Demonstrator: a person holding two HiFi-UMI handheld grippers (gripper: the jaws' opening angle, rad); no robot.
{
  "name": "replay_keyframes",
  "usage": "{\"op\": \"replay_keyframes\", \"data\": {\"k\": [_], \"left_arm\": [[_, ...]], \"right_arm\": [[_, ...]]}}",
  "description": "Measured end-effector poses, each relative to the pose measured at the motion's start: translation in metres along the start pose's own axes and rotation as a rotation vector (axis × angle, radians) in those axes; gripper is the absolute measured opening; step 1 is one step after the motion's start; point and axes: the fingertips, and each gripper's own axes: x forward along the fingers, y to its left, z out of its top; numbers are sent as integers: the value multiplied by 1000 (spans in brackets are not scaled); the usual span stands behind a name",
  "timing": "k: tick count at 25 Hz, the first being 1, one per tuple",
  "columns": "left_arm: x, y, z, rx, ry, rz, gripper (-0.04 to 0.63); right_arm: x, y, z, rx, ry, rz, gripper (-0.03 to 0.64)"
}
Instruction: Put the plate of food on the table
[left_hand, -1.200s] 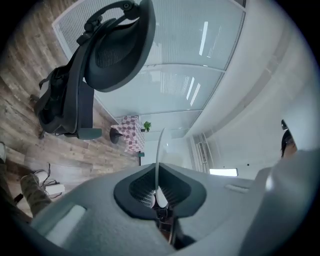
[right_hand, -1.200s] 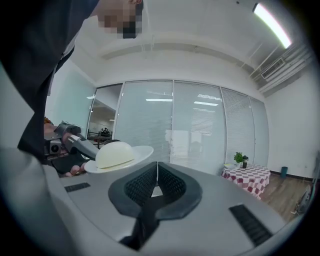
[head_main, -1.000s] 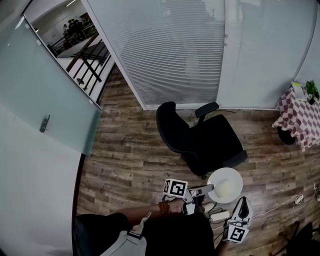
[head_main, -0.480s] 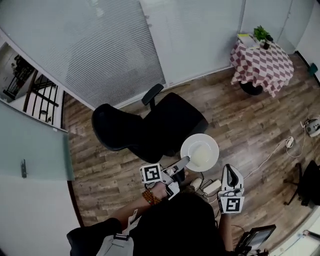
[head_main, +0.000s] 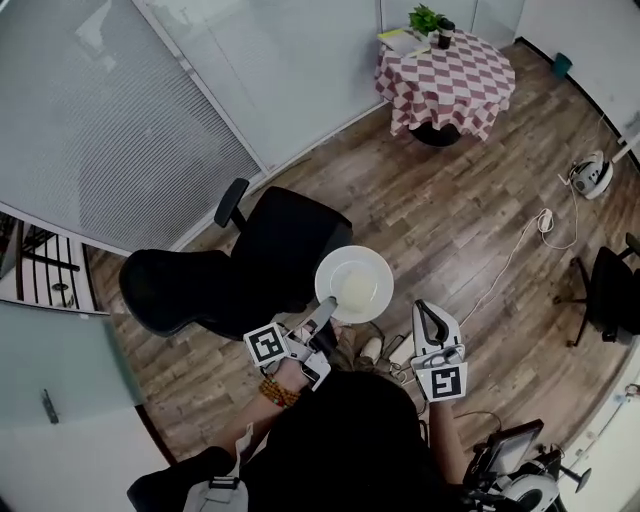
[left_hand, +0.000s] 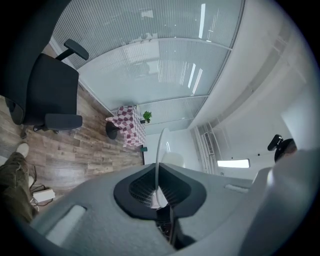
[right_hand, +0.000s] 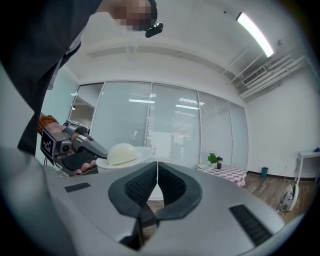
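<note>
A white plate (head_main: 353, 283) with a pale mound of food (right_hand: 122, 153) is held level above the floor. My left gripper (head_main: 325, 309) is shut on its near rim. In the left gripper view the plate (left_hand: 159, 150) appears edge-on as a thin white line, pinched between the jaws of that gripper (left_hand: 157, 192). To the plate's right my right gripper (head_main: 424, 308) is shut with nothing between its pads, which meet in its own view (right_hand: 157, 169). The round table (head_main: 447, 80) with a red-and-white checked cloth stands far ahead, also in the right gripper view (right_hand: 226, 170).
A black office chair (head_main: 230, 270) stands just left of the plate. A potted plant (head_main: 428, 17) and a book sit on the table. A power strip (head_main: 400, 350) and cables (head_main: 520, 250) lie on the wood floor. A white appliance (head_main: 590, 175) stands at the right.
The view has swung round: the checked table went from the right edge to the upper middle and the chair slid left. Both grippers travelled along with the plate, the grip unchanged.
</note>
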Motion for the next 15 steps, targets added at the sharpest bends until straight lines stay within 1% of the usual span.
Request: {"op": "replay_keyframes", "data": {"k": [4,10,15], "left_arm": [[29,5,7,1,21,-7,12],[83,14,22,2,66,-25,12],[136,9,48,-5,88,-45,12]], "right_arm": [[7,-14,-11,16,17,-14,11],[26,-52,-30,24,80,-54,11],[63,-95,-20,38,79,-89,11]]}}
